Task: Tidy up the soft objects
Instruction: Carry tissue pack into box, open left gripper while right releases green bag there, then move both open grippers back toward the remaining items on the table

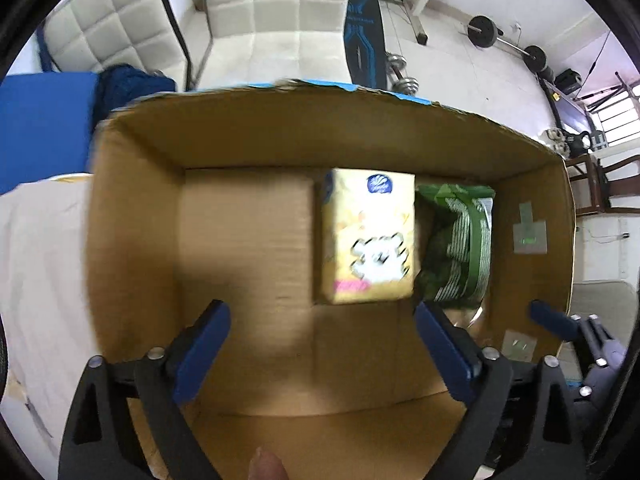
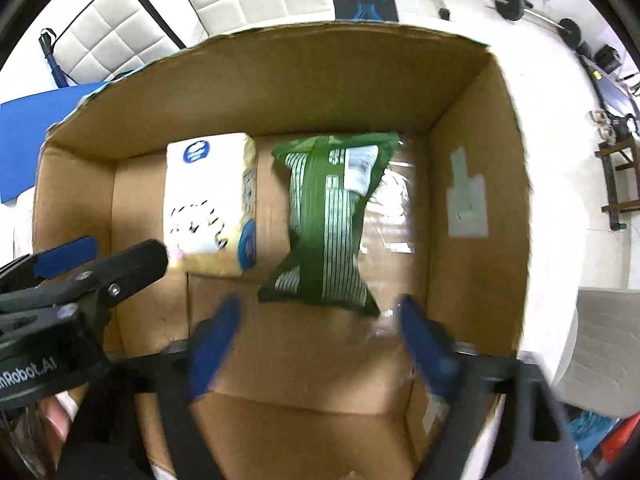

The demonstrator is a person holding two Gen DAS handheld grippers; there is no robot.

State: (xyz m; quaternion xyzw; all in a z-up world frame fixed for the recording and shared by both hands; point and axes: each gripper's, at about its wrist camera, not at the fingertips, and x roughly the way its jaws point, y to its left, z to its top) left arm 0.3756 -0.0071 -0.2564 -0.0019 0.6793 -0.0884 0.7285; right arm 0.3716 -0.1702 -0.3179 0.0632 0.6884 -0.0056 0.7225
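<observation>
Left view: my left claw [image 1: 320, 344] spread, empty; yellow tissue pack [image 1: 370, 236] ahead, green pack [image 1: 456, 244] right of it, on cardboard box [image 1: 248, 136] floor.
Right view: my right claw [image 2: 318, 332] spread, empty; green pack's label legible only here.
Room: white chairs [image 1: 276, 20], barbell [image 1: 506, 42] beyond.

Matt corrugated cardboard box [image 2: 472, 92]; glossy plastic green pack [image 2: 328, 220]; yellow pack [image 1: 370, 236] glossy.

Bright daylight, motion blur throughout, fisheye bending, dark vignetted corners
</observation>
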